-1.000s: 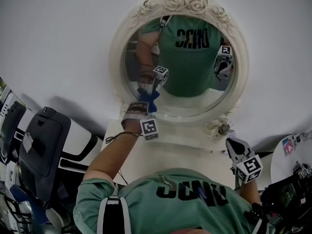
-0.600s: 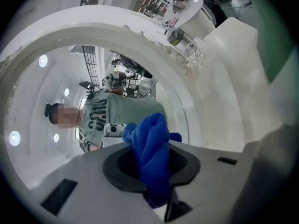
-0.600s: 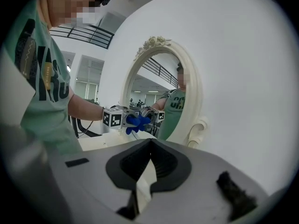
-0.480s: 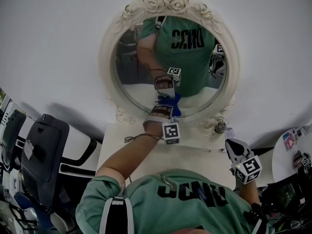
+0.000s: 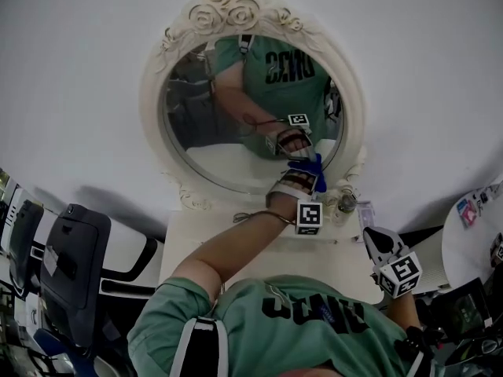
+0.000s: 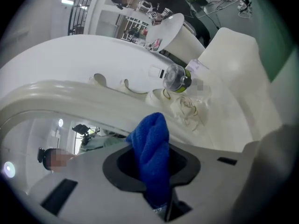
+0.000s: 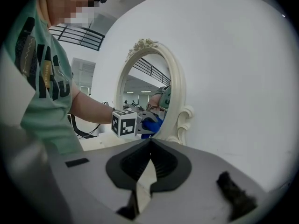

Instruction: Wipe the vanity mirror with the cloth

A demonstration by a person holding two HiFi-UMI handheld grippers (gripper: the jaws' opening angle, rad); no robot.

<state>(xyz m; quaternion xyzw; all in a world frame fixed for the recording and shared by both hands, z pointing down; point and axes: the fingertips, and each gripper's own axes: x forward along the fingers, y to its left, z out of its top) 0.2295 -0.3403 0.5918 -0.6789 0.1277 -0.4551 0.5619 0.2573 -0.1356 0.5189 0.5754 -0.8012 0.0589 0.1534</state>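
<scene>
Two grippers show. The left gripper (image 5: 302,177) is clamped on the blue cloth (image 5: 309,165), pressing it to the vanity mirror (image 5: 228,108) at about 4 o'clock on the glass, right beside the cream frame (image 5: 152,124). The right gripper (image 5: 374,236) hangs at 5 o'clock of the head view, well apart from the mirror, its jaws closed together on nothing.

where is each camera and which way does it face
Head view: on the head, steeply down at the vanity mirror; shows shirt, left arm, left hand-held gripper, right hand-held gripper.
Left gripper view: rides the left one, facing the mirror's lower frame; jaws shut on the blue cloth.
Right gripper view: rides the right one, looks sideways at mirror; shows arm, shirt.
Shared: all show cloth, mirror.
</scene>
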